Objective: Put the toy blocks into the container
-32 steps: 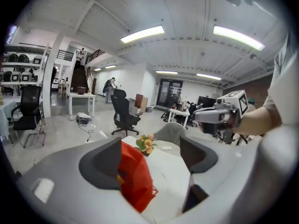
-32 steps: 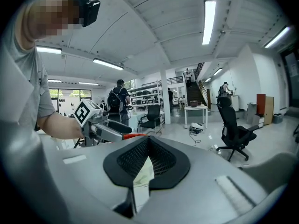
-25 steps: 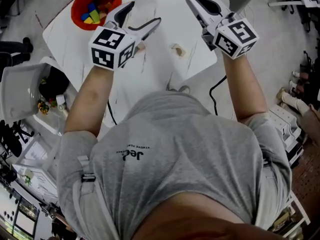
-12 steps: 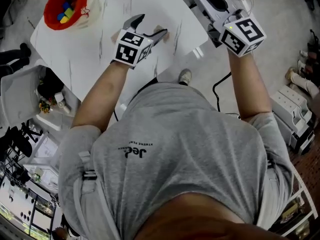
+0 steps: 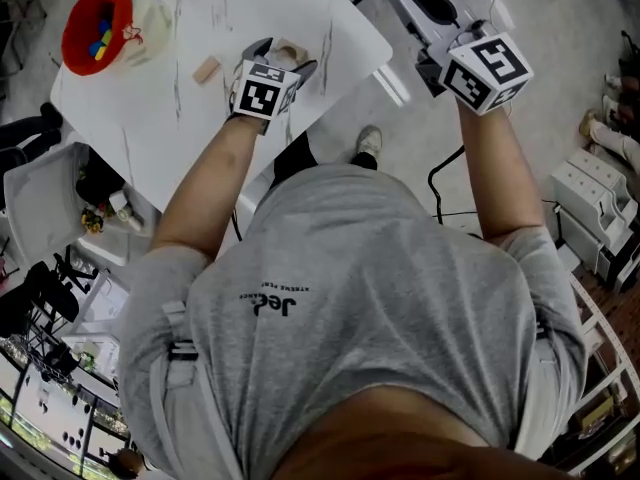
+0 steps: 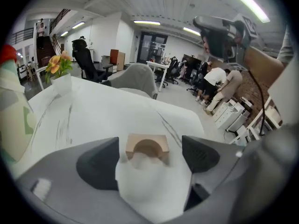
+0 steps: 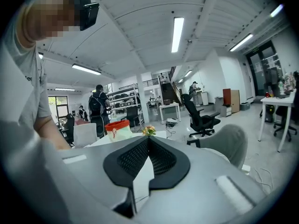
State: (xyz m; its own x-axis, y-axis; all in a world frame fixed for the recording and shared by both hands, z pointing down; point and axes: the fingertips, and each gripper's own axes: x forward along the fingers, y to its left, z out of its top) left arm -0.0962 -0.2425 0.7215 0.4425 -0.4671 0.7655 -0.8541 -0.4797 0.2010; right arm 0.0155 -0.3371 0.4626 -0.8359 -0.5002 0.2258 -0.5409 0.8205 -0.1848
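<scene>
1. My left tongs [image 6: 149, 164] stand spread wide, their jaws having just been opening, and they tilt down over the white table [image 5: 150, 108].
2. A tan wooden arch block [image 6: 147, 146] sits on the table between the two jaws. There is a gap on each side and neither pad presses it.
3. My right tongs [image 7: 148, 143] are closed, tips together, with nothing in them. In the head view they hang past the table's right edge, over the floor.
4. A tan bar block [image 5: 207, 68] lies flat on the table, a little to the left of the left tongs.
5. The red-rimmed container [image 5: 72, 28] stands at the table's far left corner, well apart from both tan blocks, with coloured blocks [image 5: 100, 43] inside.
</scene>
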